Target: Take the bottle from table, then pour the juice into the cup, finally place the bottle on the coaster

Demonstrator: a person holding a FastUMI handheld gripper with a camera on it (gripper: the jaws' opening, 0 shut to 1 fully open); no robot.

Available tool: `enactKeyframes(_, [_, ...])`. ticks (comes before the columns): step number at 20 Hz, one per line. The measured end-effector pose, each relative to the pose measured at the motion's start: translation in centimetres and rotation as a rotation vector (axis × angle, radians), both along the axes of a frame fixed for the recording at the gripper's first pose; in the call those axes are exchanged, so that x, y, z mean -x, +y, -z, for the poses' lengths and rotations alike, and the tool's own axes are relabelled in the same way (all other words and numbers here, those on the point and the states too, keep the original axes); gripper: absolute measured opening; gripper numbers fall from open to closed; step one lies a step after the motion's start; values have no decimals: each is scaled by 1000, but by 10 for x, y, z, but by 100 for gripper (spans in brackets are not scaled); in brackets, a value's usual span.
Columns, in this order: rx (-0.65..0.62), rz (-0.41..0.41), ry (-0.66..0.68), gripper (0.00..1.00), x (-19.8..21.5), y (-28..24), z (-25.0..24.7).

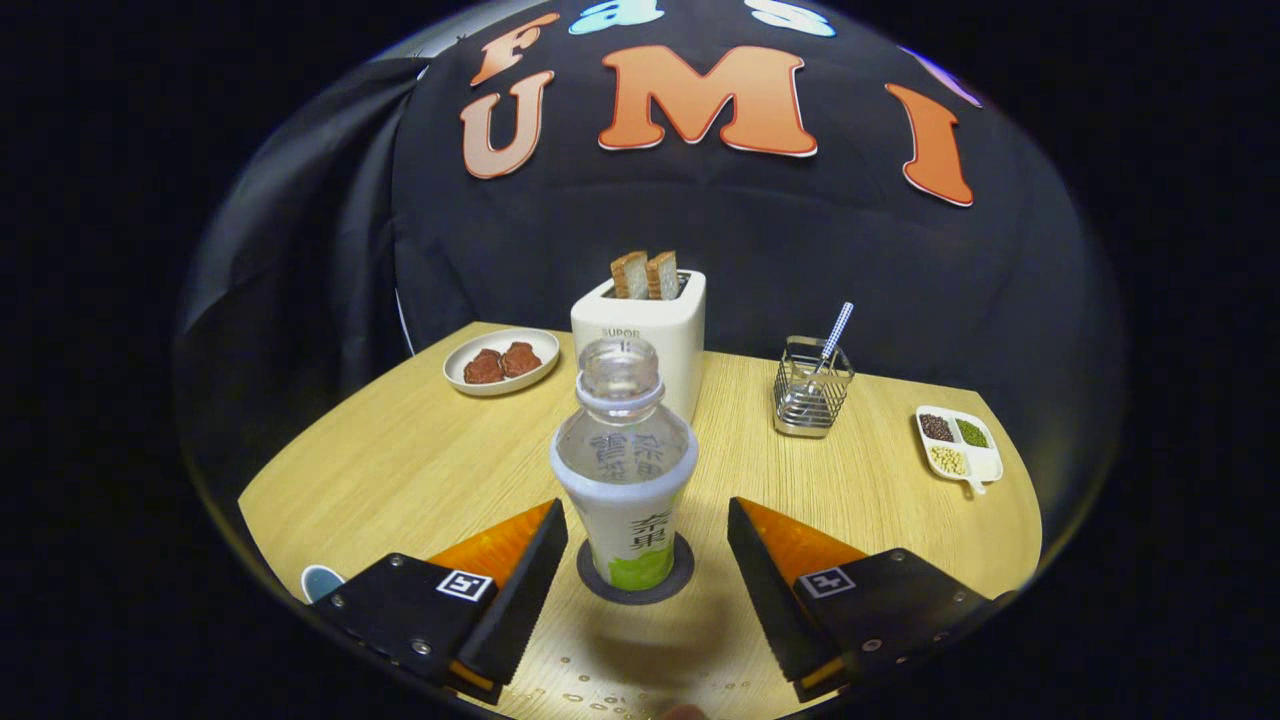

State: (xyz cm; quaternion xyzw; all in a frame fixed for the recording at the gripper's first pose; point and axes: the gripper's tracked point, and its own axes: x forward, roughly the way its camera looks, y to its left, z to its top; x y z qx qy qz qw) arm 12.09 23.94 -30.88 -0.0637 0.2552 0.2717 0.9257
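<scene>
**Bottle upright on the coaster, gripper spread wide around it**

The gripper [648,560] is wide open and has hold of nothing. Its two fingers [520,580] stand apart on either side of the bottle [625,470], with a clear gap of bare table showing between each finger and the bottle's wall.

The bottle is a clear plastic one with no cap on its open neck. A white and green label wraps its lower half, and the see-through upper part looks empty. It stands upright on a dark round coaster [592,585], whose rim shows all round the bottle's base, between the fingertips.

The light wooden table [400,460] carries several small drops of liquid just behind the coaster, near the gripper's body. Close by the left finger, part of a pale blue cup [320,581] shows; what it holds cannot be told.

Directly beyond the bottle stands a white toaster [655,325] with two slices of toast [645,275] sticking up from its slots. To its left lies a white oval plate [455,368] with two brown pieces of food on it. To the right of the toaster is a wire holder [812,388] with a spoon leaning in it, and farther right a white divided dish [985,465] with dark, green and pale beans in separate compartments.
</scene>
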Motion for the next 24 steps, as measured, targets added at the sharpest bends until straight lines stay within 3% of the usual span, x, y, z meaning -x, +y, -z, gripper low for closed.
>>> enactKeyframes(5, [-32, -28, -17, 97, 15, -37, -44])
enactKeyframes(9, [-87, 31, -57, 97, 24, -76, -89])
enactKeyframes(13, [-91, 166, -122, 97, 33, -140, -124])
enactKeyframes(21, [-58, 553, -179, 97, 93, -292, -155])
enactKeyframes(24, [-47, 624, -195, 97, 120, -322, -172])
